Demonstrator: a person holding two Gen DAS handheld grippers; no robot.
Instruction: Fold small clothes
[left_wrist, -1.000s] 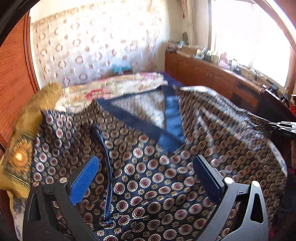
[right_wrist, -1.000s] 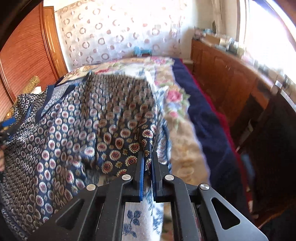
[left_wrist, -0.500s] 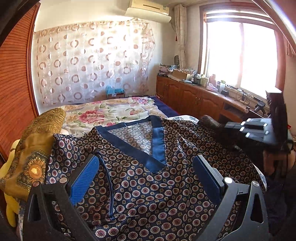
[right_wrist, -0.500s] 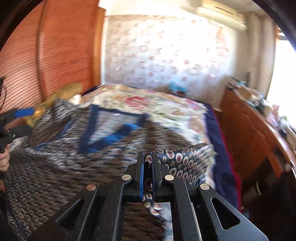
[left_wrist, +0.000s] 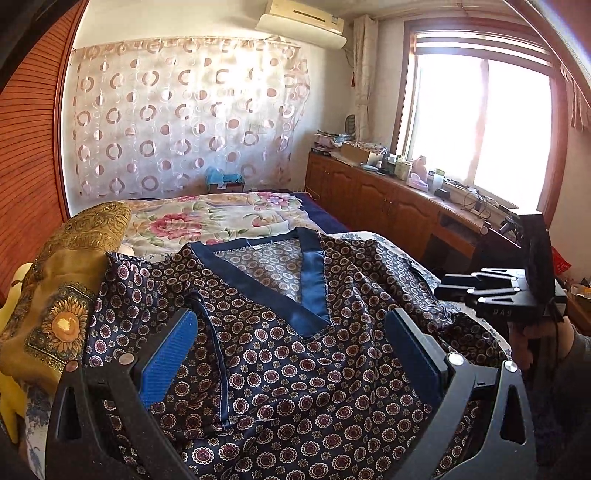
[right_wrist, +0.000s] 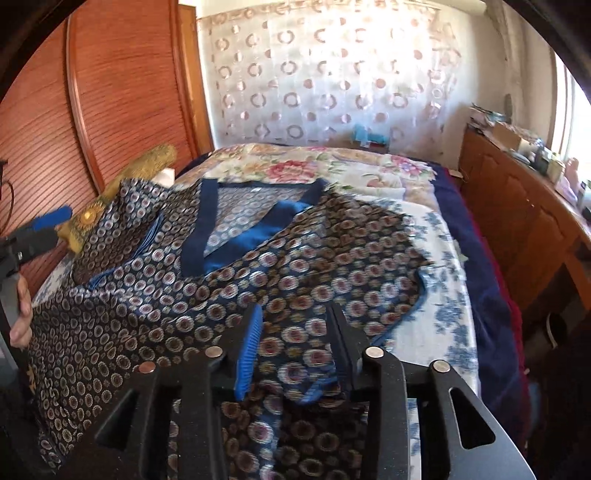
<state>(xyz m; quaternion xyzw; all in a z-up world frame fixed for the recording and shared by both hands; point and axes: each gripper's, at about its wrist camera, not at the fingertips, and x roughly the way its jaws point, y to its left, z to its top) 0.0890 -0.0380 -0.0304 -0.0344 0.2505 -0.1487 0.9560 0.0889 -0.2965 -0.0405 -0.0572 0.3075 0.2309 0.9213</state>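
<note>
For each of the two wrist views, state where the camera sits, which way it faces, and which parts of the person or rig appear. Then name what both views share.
Left wrist: on the left gripper, open over the patterned top, facing the curtained wall; the right gripper and its hand show at right.
Right wrist: on the right gripper, open above the top's hem, facing the same wall; the left gripper shows at left.
Shared: the top, its blue neckline, the floral bedspread.

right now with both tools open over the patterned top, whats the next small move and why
Probably lower the right tool and close it on the sleeve edge just beyond it, ready to fold inward. The patterned top lies spread, collar up, on the bed, and both tools, the left tool too, hold nothing.
</note>
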